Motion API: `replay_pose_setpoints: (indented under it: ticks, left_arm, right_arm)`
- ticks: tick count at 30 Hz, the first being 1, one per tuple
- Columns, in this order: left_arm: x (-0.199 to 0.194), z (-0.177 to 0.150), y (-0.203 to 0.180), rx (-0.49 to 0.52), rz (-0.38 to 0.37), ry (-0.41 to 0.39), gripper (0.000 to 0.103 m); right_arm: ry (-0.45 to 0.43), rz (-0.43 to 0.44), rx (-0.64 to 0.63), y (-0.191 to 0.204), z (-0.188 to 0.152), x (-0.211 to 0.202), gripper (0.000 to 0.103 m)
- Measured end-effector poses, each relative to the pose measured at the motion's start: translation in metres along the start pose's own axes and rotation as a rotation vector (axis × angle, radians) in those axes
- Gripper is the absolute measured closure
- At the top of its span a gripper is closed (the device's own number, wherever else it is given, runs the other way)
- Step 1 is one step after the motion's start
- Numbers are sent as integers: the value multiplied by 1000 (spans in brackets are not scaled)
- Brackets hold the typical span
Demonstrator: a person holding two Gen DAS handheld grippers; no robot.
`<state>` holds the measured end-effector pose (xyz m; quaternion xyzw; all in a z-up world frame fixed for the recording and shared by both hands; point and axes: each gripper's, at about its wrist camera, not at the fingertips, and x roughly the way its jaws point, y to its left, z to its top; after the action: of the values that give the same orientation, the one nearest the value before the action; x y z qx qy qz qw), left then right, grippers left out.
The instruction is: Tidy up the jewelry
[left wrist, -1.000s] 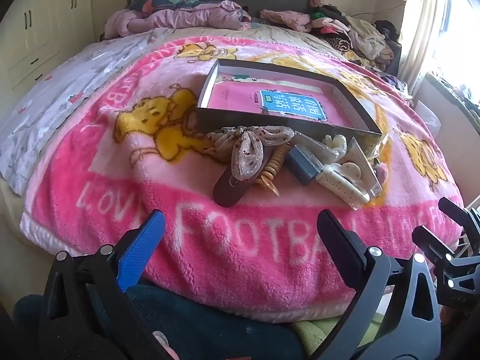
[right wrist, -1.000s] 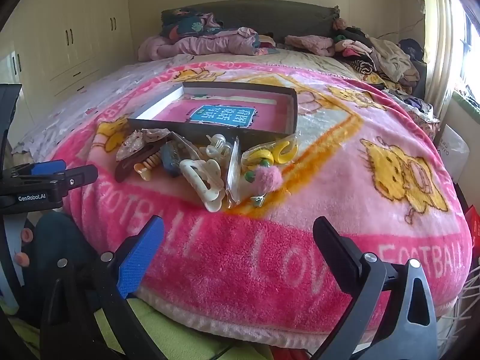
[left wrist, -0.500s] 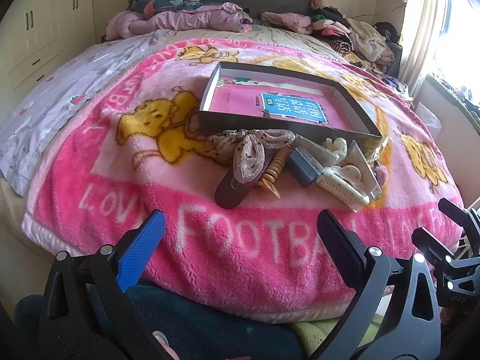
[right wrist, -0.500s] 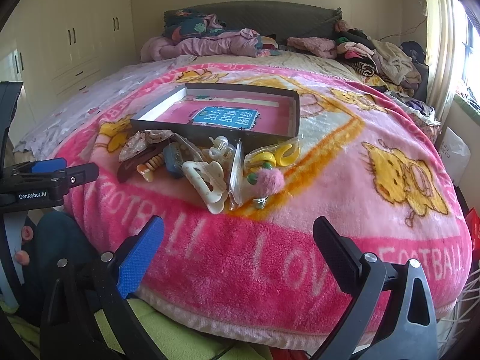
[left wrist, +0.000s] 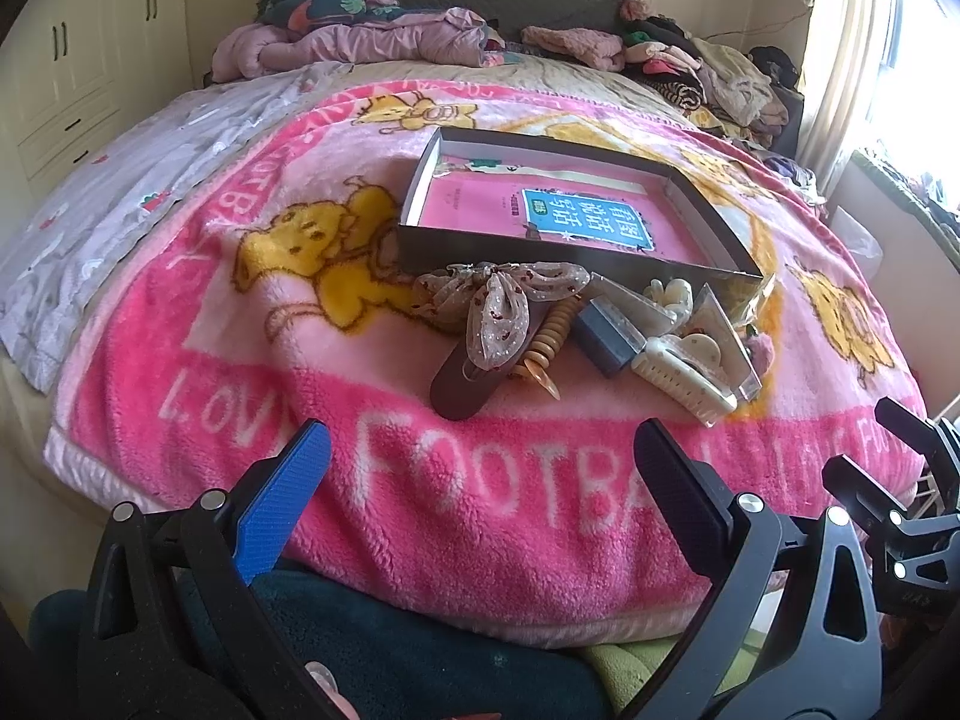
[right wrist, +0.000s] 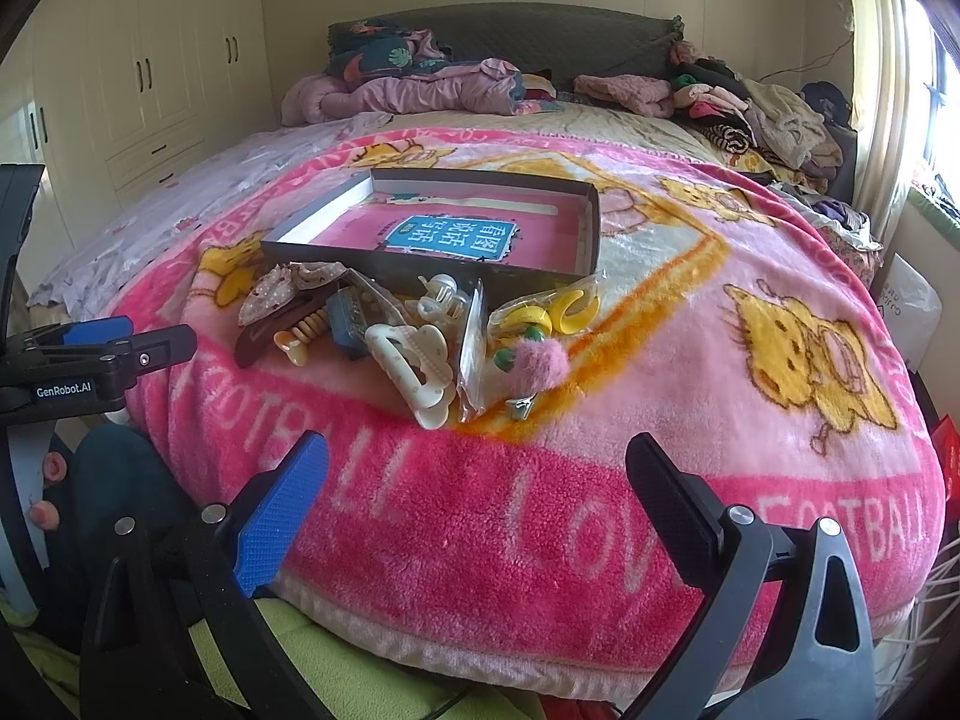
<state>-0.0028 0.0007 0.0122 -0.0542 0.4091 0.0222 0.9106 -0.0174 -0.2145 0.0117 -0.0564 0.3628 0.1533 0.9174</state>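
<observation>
A shallow grey box (left wrist: pixel 708 222) (right wrist: pixel 591 222) with a pink book in it lies on the pink blanket. In front of it sits a heap of hair accessories: a spotted bow on a brown clip (left wrist: pixel 498 306) (right wrist: pixel 276 291), a cream claw clip (left wrist: pixel 684 372) (right wrist: pixel 420 366), a grey-blue block (left wrist: pixel 603 339), yellow rings in a clear bag (right wrist: pixel 555 312), a pink pompom (right wrist: pixel 540 363). My left gripper (left wrist: pixel 480 480) is open and empty, short of the heap above the bed's near edge. My right gripper (right wrist: pixel 480 480) is open and empty, also short of the heap.
The pink blanket (left wrist: pixel 480 480) (right wrist: pixel 660 360) covers a bed. Piled clothes (left wrist: pixel 720 72) (right wrist: pixel 768 108) and pillows lie at the far end. White cupboards (right wrist: pixel 150 78) stand at the left. The other gripper shows at each view's edge (left wrist: pixel 900 498) (right wrist: pixel 90 354).
Both grippers have moved slightly forward and up toward the heap. Both stay open and empty.
</observation>
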Motion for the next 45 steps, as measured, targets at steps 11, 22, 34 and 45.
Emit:
replay_pose_setpoints:
  ticks: [11, 22, 34, 45]
  left_arm:
    - [-1, 1, 0, 0, 3, -1, 10]
    - [1, 4, -1, 0, -10, 8, 10]
    - [12, 8, -7, -9, -19, 15, 10]
    - [33, 20, 2, -20, 21, 42, 10]
  right_arm:
    - [-1, -1, 8, -1, 1, 1, 6]
    - [-2, 0, 17, -4, 2, 0, 6]
    - [5, 17, 44, -14, 6, 8, 6]
    - [31, 40, 47, -24, 21, 26, 6]
